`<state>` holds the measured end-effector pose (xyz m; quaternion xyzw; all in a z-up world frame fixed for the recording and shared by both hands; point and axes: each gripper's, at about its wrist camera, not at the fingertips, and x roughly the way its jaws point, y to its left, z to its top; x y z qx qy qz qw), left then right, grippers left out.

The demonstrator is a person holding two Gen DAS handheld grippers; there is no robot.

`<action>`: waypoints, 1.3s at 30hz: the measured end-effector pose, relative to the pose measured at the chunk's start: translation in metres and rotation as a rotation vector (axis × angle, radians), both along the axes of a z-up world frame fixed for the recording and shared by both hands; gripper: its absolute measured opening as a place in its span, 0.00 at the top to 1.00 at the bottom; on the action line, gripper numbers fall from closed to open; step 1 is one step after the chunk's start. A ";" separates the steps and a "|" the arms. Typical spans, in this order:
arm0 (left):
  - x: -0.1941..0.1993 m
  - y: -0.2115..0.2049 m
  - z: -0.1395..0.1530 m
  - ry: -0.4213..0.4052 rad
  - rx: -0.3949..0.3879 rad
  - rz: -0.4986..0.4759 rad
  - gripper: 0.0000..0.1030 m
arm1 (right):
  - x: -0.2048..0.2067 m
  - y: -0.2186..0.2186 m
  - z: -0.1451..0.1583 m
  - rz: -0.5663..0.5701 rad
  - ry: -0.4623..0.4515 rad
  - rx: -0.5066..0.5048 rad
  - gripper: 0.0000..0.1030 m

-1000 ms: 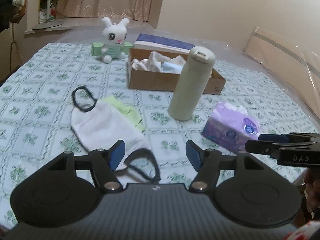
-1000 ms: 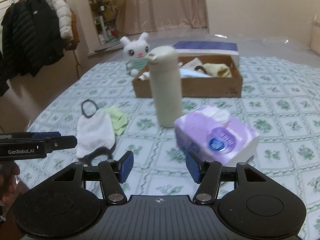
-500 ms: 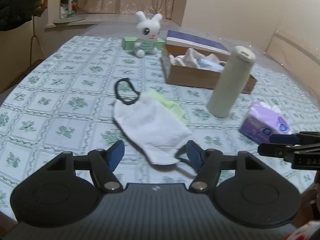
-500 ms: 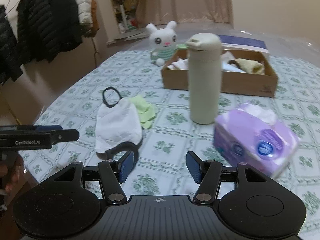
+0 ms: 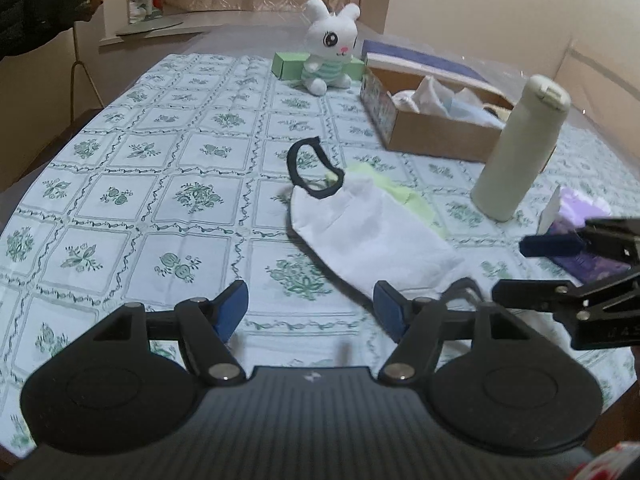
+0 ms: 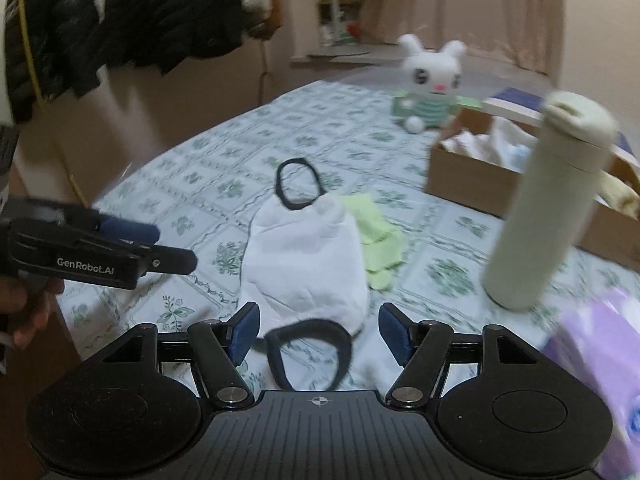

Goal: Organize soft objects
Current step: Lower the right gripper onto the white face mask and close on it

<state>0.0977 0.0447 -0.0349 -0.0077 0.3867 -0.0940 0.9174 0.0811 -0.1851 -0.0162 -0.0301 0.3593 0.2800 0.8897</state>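
Note:
A white cloth mask (image 5: 368, 236) (image 6: 306, 260) with black ear loops lies flat on the patterned tablecloth, partly over a pale green cloth (image 5: 394, 192) (image 6: 376, 236). My right gripper (image 6: 318, 330) hovers just above the mask's near ear loop (image 6: 308, 348); its jaws are opening and the pads press on nothing. My left gripper (image 5: 310, 312) stands open over bare tablecloth, with the mask's near end just beyond its right pad. A white plush bunny (image 5: 330, 62) (image 6: 432, 84) sits at the back. A cardboard box (image 5: 436, 132) (image 6: 464, 180) holds crumpled soft items.
A tall cream bottle (image 5: 520, 148) (image 6: 548, 204) stands upright in front of the box. A purple tissue pack (image 5: 580, 232) (image 6: 596, 360) lies at the right. Green small boxes (image 5: 290, 65) flank the bunny. Dark coats (image 6: 120, 12) hang at the left, past the table's edge.
Both grippers swung left and sank toward the mask. The right gripper, earlier facing the tissue pack, now has the mask's near loop between its fingers, and its jaws have widened.

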 end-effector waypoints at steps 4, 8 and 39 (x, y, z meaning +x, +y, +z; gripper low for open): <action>0.014 0.010 -0.007 0.003 0.010 0.009 0.36 | 0.017 0.023 -0.014 0.086 -0.013 -0.042 0.34; 0.026 0.020 -0.011 0.002 0.012 0.013 0.36 | 0.034 0.045 -0.031 0.145 -0.030 -0.102 0.34; 0.040 0.003 -0.017 0.004 -0.018 -0.065 0.36 | 0.016 -0.014 0.014 -0.041 -0.153 -0.077 0.96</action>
